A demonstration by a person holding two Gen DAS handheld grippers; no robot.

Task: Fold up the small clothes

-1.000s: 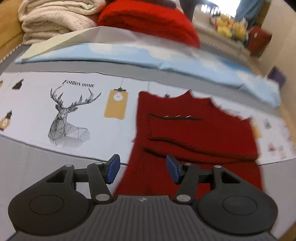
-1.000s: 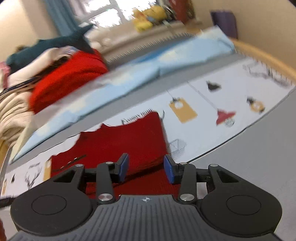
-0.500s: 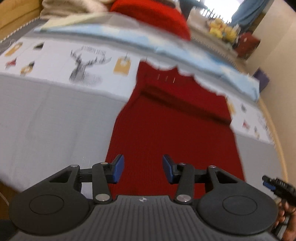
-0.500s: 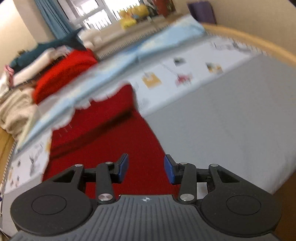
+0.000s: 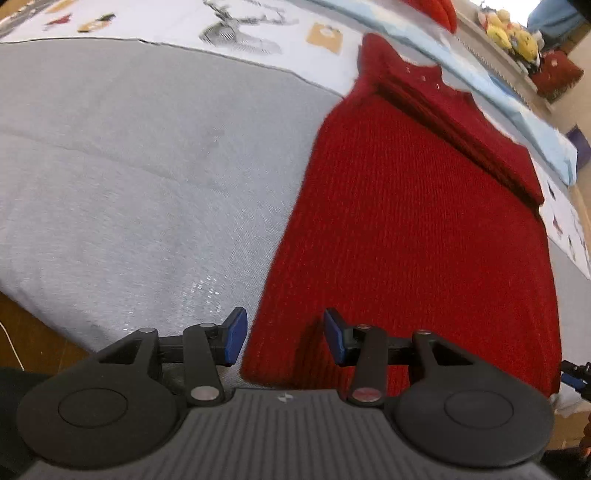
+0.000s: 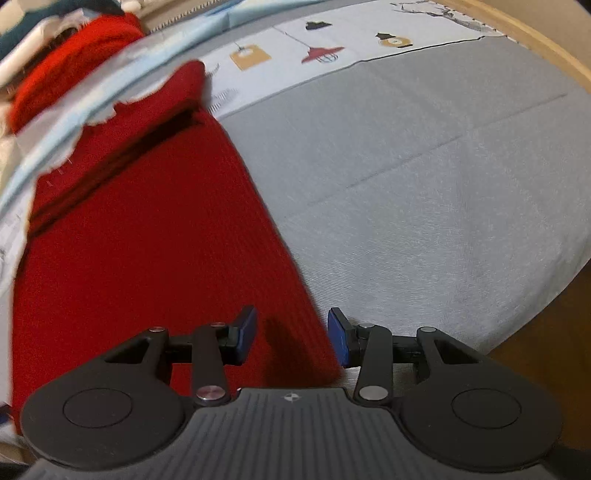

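Note:
A red knit sweater (image 5: 413, 221) lies flat on the grey bed cover (image 5: 129, 166), sleeves folded across its upper part, hem toward me. My left gripper (image 5: 282, 341) is open, its jaws on either side of the hem's left corner. In the right wrist view the sweater (image 6: 129, 240) fills the left half. My right gripper (image 6: 291, 338) is open, its jaws on either side of the hem's right corner. Neither holds cloth.
A printed white sheet (image 5: 258, 33) with a deer drawing and a light blue cloth (image 5: 498, 99) lie beyond the sweater. A red blanket pile (image 6: 66, 66) sits at the back. The bed's near edge and wooden floor (image 6: 546, 332) lie close below.
Both grippers have drawn back from the sweater's upper part to its near hem corners and dropped closer to the bed. Both stay open.

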